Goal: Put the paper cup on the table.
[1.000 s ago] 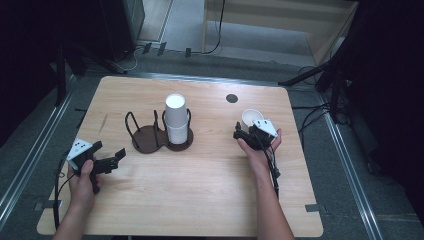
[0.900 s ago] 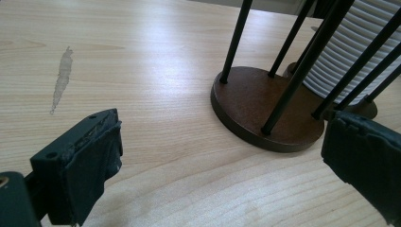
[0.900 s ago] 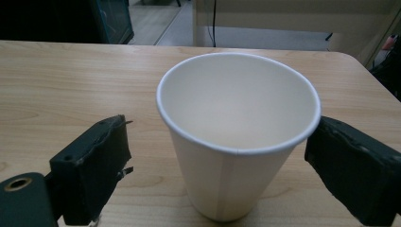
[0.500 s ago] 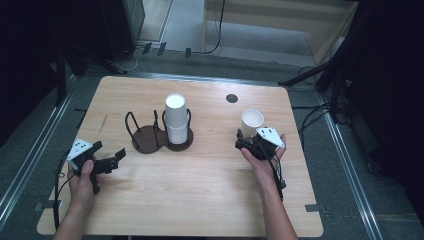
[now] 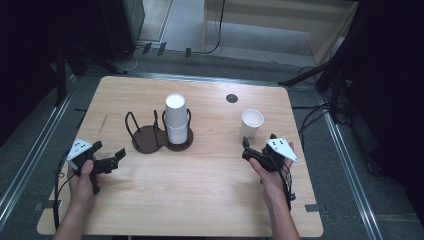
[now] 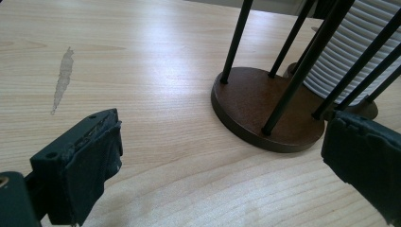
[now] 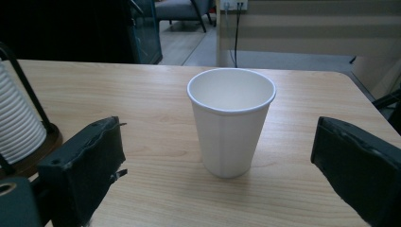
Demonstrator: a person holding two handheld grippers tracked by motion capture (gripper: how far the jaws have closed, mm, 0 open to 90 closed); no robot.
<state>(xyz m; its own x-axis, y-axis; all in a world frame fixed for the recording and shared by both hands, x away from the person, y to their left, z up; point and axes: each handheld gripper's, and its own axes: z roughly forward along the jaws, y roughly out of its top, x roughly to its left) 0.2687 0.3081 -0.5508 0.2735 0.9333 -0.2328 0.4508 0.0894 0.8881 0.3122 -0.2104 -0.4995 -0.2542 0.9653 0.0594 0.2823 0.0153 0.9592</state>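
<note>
Standing upright on the table (image 5: 200, 200) near its right edge, the cup (image 5: 251, 122) is sitting alone, mouth up and empty as far as the right gripper view is showing. The right gripper (image 5: 255, 155) is hovering just in front of it, on the person's side, with the right hand (image 5: 272, 172) wrapped around its body. Its jaws have just been opening and are now standing wide; in the right gripper view the cup (image 7: 231, 120) is showing between the two pads but beyond them, and neither pad is touching it, so nothing is being held.

Toward the table's middle, the holder (image 5: 157, 137) is carrying a stack (image 5: 176, 117) of cups in its right ring, while its left ring is standing bare. The stack and the lone cup are sitting well apart.

The left gripper (image 5: 107, 162) is resting low near the left edge, aimed at the holder (image 6: 265, 111). Its jaws are also spread wide, gripping nothing, with the holder's brown base and black rods lying beyond them.
</note>
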